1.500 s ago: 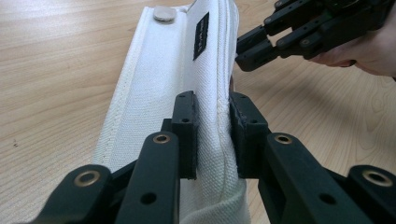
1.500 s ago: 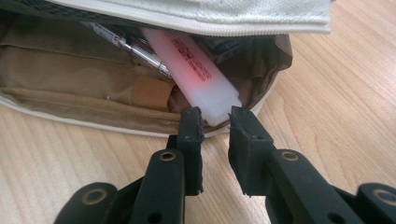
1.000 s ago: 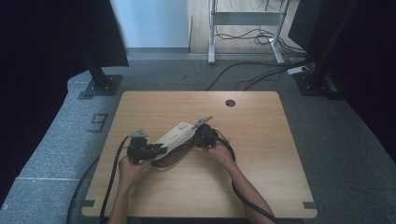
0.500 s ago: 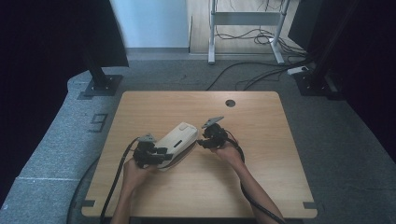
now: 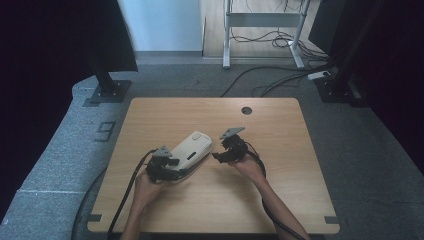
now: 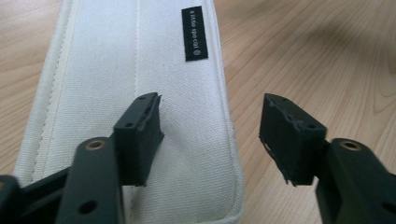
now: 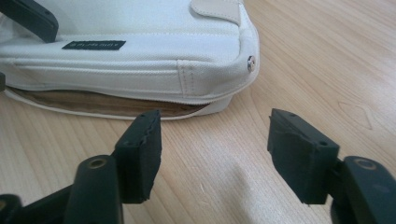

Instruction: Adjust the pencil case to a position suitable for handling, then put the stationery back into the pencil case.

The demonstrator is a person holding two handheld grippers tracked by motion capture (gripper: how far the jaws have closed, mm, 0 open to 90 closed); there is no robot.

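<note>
Looking down from the high view, I see the cream canvas zip pouch [image 5: 191, 148] lying slantwise on the light wooden tabletop [image 5: 280, 190], a little left of centre, its long axis running from lower left to upper right. My left gripper [image 5: 176, 161] sits at the pouch's lower-left end, and my right gripper [image 5: 216, 156] stands just beside its upper-right end, a narrow strip of bare wood between them.

In the left gripper view, the left gripper [image 6: 210, 135] has its jaws spread; they have just been opening. One jaw hangs over the pouch's pale fabric, the other over the wood past its stitched edge, so that edge lies between them, and neither pad presses on it. A small black label [image 6: 194, 33] with pale print is sewn near the pouch's far end.

In the right gripper view, the right gripper [image 7: 215, 140] is likewise spread, its jaws just opened, with bare wood between them. The pouch [image 7: 140, 51] lies ahead of it, apart from both pads. A small metal stud [image 7: 251, 62] marks the pouch's corner, and its brown underside lining [image 7: 107, 105] shows along the lower seam.
</note>
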